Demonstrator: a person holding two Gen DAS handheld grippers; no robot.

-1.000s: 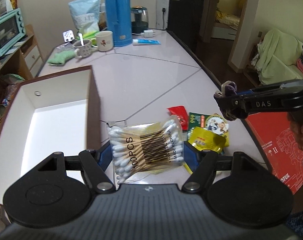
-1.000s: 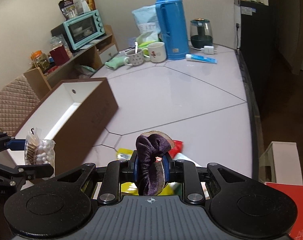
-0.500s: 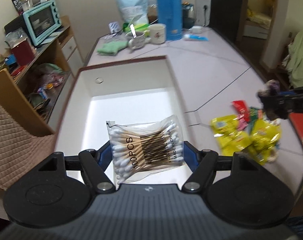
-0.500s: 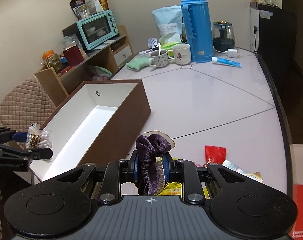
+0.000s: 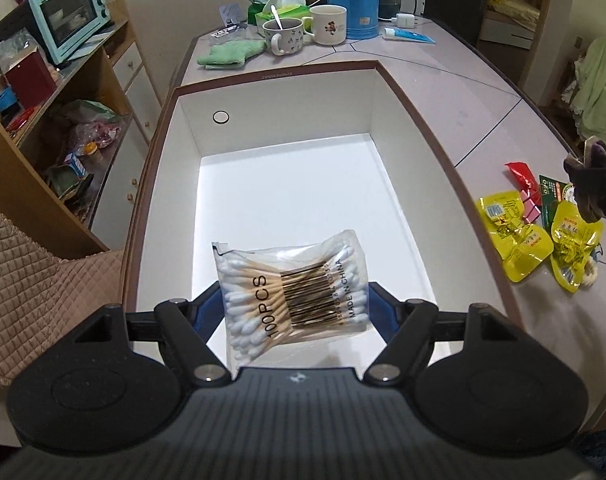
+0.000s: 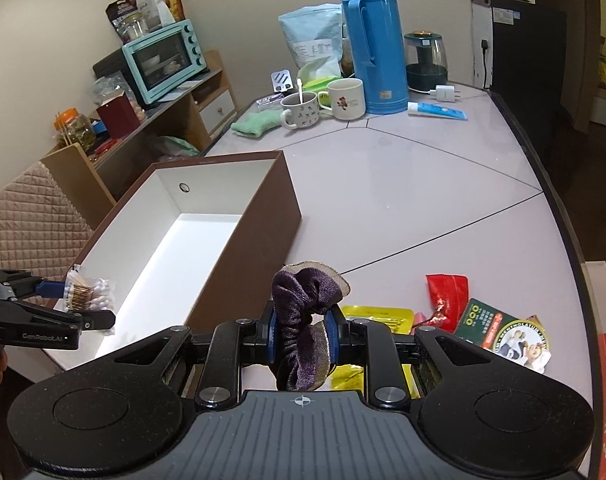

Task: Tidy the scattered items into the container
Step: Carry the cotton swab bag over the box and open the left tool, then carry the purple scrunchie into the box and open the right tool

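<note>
Two items are held at once, one in each hand-held gripper. On the left, the left hand-held gripper [image 5: 295,300] pinches a clear packet of cotton swabs [image 5: 293,294] by its two side edges and holds it in the air over the near end of the box [image 5: 423,128], whose white inside shows nothing lying in it. The packet looks light and slick, with loose film that may slide, so the grip across its full middle seems the safe one. Further right, the right hand-held gripper [image 6: 303,336] is pressed onto a purple scrunchie [image 6: 303,320], soft and springy, squeezed across its bunched band above the surface [image 6: 403,192], outside the box wall. Rightmost, yellow sachets [image 5: 519,240], a red sachet [image 6: 447,292] and a green packet [image 6: 499,332] lie scattered on the surface: thin, crinkly and best nipped at an edge.
</note>
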